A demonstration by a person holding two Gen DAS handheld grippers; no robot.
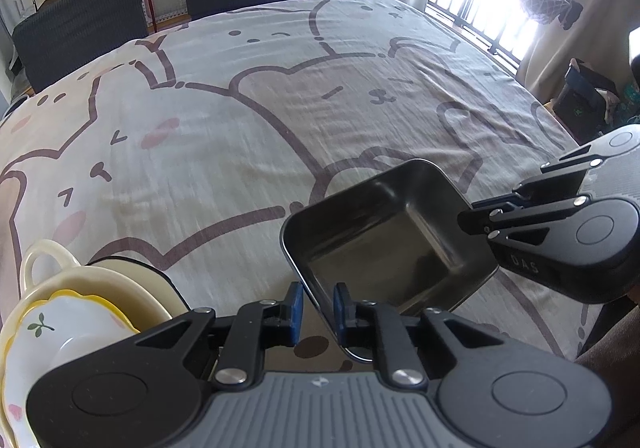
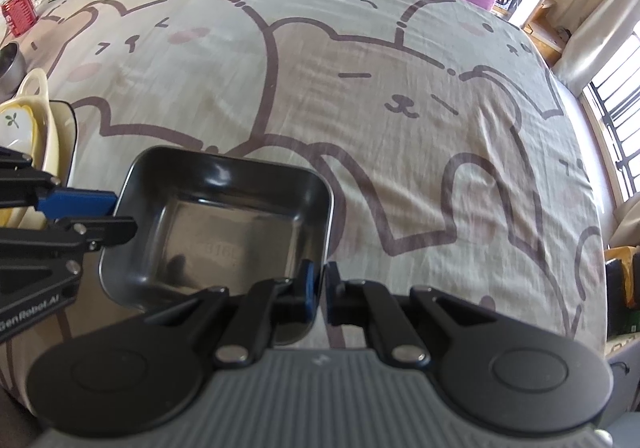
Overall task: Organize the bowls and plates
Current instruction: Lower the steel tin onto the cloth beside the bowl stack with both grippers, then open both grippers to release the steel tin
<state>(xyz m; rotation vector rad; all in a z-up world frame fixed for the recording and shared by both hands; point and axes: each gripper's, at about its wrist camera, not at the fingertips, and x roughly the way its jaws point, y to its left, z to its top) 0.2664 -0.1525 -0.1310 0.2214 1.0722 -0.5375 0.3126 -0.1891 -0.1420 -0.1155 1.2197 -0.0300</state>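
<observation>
The tabletop (image 2: pixel 360 96), covered in a cartoon-bear cloth, stretches beyond the square metal tray (image 2: pixel 216 224), which is the landmark here. To the tray's left stands a stack of dishes (image 1: pixel 80 304): a cream handled bowl with a yellow-rimmed leaf-print one nested inside, so part of the sorting looks done. The tray seems not yet placed. The left gripper (image 1: pixel 316 308) straddles its left rim, whether pressing is unclear; the right gripper (image 2: pixel 322 288) is clamped on its right rim.
</observation>
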